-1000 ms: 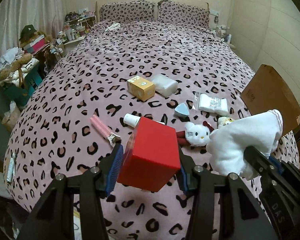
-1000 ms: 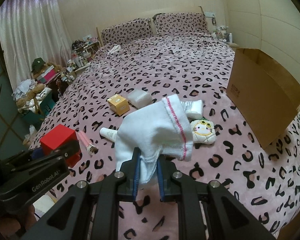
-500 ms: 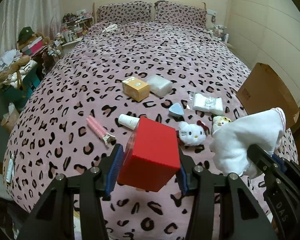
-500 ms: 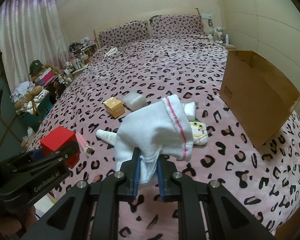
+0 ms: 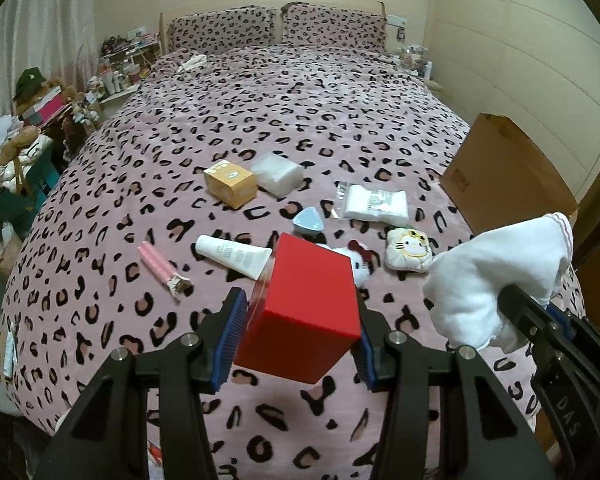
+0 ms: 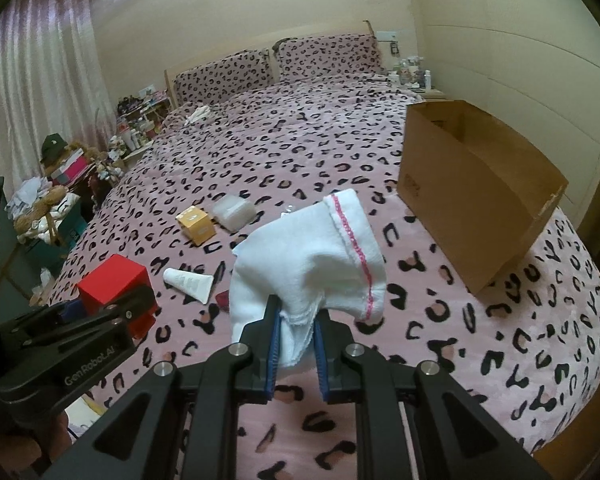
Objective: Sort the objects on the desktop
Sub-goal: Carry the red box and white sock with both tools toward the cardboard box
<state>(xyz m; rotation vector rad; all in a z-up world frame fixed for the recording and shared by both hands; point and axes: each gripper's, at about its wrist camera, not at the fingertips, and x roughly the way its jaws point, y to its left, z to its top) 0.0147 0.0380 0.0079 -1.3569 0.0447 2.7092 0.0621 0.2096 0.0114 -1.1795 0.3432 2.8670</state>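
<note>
Left of the cardboard box, the left gripper was clamped on a red box above the bed; nearer the cardboard box, the right gripper pinched a white cloth, also held off the bed

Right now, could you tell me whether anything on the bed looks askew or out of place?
Only the red box: it sits cocked between the left tongs, one corner pointing down. The white cloth bunches from the right tongs. Nothing looks spilled or damaged.
</note>
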